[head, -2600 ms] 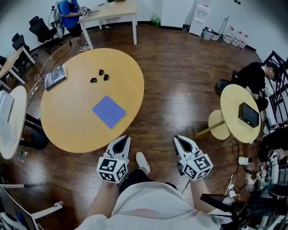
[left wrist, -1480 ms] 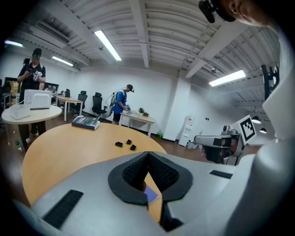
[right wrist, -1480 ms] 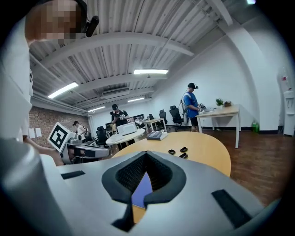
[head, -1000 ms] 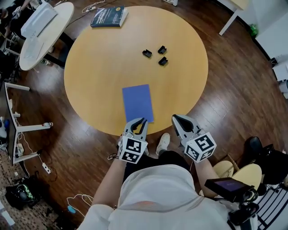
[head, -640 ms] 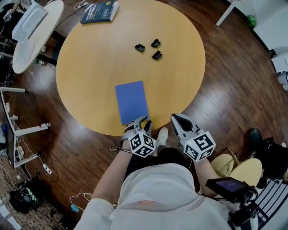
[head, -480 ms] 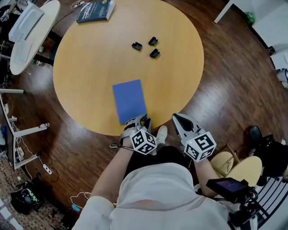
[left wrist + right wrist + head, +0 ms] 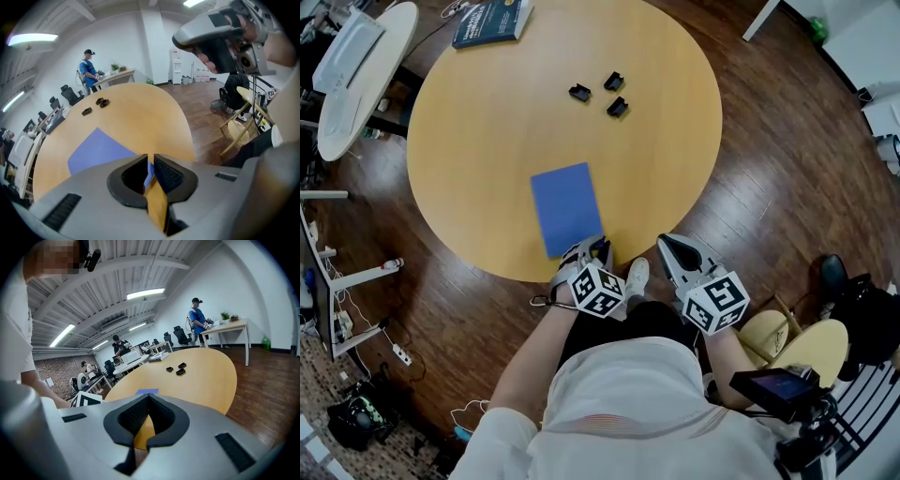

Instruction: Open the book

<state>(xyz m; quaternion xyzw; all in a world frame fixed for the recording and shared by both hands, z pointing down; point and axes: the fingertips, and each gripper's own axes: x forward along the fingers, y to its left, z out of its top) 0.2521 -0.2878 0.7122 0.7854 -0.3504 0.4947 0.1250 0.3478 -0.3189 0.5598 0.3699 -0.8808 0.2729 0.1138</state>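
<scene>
1. Overhead, in the head view, the blue book (image 7: pixel 566 208) lies closed at mid-frame on the round table (image 7: pixel 675 141). The left gripper (image 7: pixel 597 246) meets the book's near right corner. The right gripper (image 7: pixel 666 242) hangs just to the right, at the table's edge.
2. Left gripper view: at lower centre the jaws are pinched narrowly on the book's corner.
3. Right gripper view: the jaws are pressed together with nothing between them. The book shows small just above them, mid-frame.

My round wooden counter (image 7: pixel 487 122) has a blue book (image 7: pixel 566 208) lying flat near my edge, three little black bits (image 7: pixel 600 94) clustered farther out, and a dark book (image 7: pixel 491 21) way over at the far-left rim.
</scene>
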